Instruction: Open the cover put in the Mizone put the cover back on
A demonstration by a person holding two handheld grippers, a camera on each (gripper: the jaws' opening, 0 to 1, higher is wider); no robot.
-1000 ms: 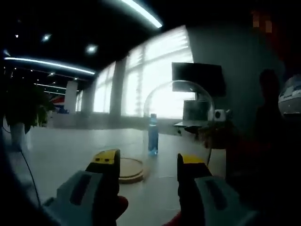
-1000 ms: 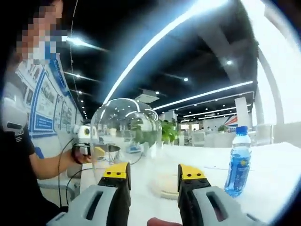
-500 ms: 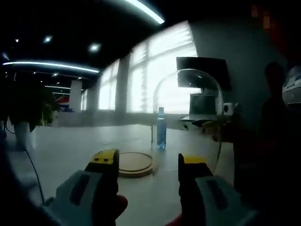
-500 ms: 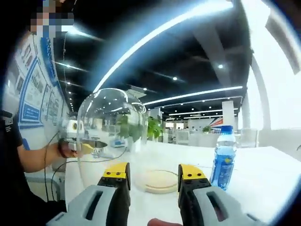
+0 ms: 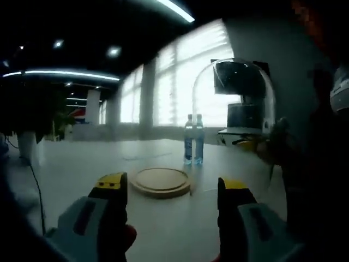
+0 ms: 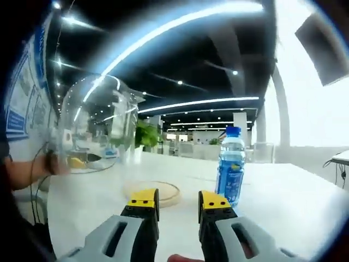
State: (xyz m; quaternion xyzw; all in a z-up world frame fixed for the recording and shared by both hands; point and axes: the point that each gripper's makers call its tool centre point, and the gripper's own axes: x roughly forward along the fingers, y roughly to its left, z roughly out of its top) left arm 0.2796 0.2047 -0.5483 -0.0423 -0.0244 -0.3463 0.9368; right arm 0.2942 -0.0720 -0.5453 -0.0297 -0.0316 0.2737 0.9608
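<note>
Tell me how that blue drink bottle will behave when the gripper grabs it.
The bottle is tall, narrow and upright on the table, so a nudge near the cap could tip it. It looks like smooth plastic, probably slightly slippery. It appears full, likely fairly heavy.

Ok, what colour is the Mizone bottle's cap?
Blue, on the Mizone bottle; clearest in the right gripper view.

left gripper (image 5: 172, 188): fingers spread wide, empty | right gripper (image 6: 178, 199): fingers narrowly apart, empty

Dim, backlit left gripper view, glaring windows (image 5: 180, 82), bright ceiling strip lights (image 6: 180, 27), fisheye bending, soft motion blur
</note>
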